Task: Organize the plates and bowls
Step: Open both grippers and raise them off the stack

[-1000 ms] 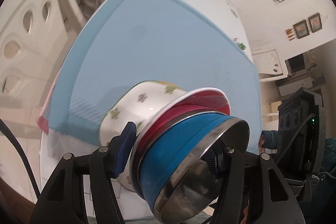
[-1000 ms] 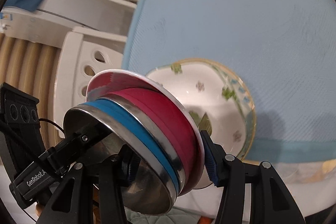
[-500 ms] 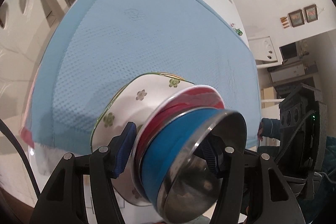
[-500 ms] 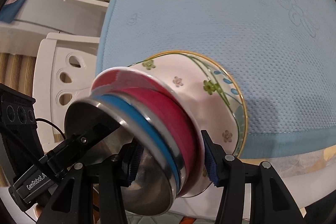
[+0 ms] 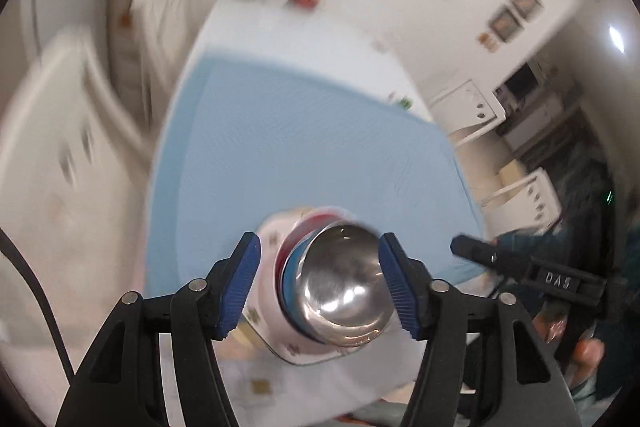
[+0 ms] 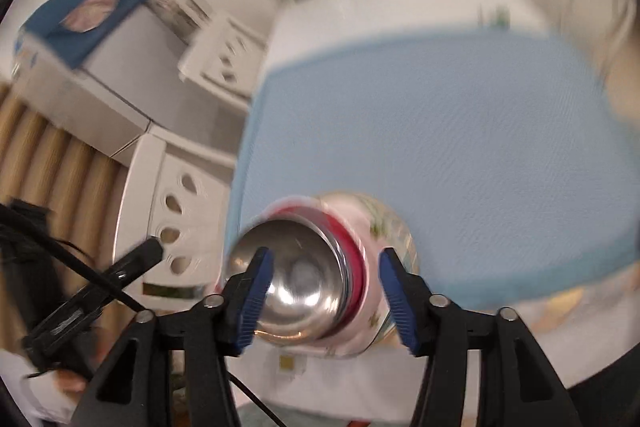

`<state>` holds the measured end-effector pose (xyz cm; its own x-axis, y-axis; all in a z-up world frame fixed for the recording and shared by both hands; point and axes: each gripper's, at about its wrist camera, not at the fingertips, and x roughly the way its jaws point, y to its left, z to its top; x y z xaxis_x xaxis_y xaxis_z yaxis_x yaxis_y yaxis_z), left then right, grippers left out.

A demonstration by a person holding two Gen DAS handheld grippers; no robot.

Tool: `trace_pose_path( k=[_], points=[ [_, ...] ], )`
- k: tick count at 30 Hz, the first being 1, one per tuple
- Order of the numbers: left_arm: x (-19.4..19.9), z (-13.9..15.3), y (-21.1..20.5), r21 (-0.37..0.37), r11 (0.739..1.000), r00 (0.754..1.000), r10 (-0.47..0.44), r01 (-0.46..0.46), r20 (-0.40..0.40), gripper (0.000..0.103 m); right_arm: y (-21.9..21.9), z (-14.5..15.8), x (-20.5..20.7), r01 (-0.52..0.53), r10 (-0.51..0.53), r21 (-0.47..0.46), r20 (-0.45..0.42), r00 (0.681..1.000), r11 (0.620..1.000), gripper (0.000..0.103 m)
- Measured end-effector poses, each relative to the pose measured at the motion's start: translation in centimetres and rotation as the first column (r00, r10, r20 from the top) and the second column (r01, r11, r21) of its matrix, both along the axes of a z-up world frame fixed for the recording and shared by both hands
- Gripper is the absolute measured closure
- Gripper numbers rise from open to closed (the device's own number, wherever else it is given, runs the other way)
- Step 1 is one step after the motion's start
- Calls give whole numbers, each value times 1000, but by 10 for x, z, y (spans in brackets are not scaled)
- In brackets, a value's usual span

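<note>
We hold both grippers above a nested stack at the near edge of the blue mat (image 5: 304, 147): a steel bowl (image 5: 342, 291) inside a red bowl (image 6: 354, 259), inside a floral bowl (image 5: 272, 267). The left gripper (image 5: 320, 285) and right gripper (image 6: 326, 297) have just been opening; their jaws stand apart, clear of the stack, gripping nothing. Both views are motion-blurred.

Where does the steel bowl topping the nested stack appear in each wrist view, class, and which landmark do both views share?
Left wrist: steel bowl low centre, between the blue pads.
Right wrist: steel bowl low, left of centre, by the left pad.
Shared landmark: blue mat behind the stack.
</note>
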<state>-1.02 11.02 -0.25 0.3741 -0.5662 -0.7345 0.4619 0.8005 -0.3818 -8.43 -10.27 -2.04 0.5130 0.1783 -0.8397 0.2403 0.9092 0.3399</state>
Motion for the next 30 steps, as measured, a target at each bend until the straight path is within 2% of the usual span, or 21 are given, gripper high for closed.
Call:
trace_pose_path(
  k=[1,3,5,7,12,15,18,20,24,26,30],
  points=[
    [-14,17,-8,28,1000,997,-10,8,76,43,6,12,-6,-3,5,-54,41,999,999,31],
    [-36,35,-20,44,999,985,9,-17,172,39,20,29,-18,-12,27,-138,109,994,990,27],
    [-52,45,-28,65,995,974,63,-79,217,39,30,35,-27,-14,40,-231,111,993,973,27],
    [-62,49,-32,81,988,971,110,-129,214,39,30,36,-34,-3,28,-290,82,996,957,27],
    [-71,63,-31,113,979,970,147,-171,194,38,22,36,-49,40,-35,-279,20,999,960,27],
    [-94,65,-28,125,972,962,169,-198,212,28,31,33,-62,40,-39,-298,8,999,954,27],
    [-99,52,-17,39,986,978,157,-164,141,27,37,33,-75,14,-7,-311,23,1000,950,27],
    [-96,47,-16,18,988,983,150,-153,108,27,39,35,-81,44,-28,-338,52,998,940,27],
    [-96,49,-22,125,975,966,155,-183,208,27,39,38,-77,67,-51,-371,52,997,926,27],
    [-99,48,-27,148,971,957,146,-187,250,27,42,37,-75,65,-48,-390,55,997,918,27],
    [-103,46,-27,162,961,938,169,-226,304,27,46,39,-80,54,-32,-354,69,997,934,27]
  ],
)
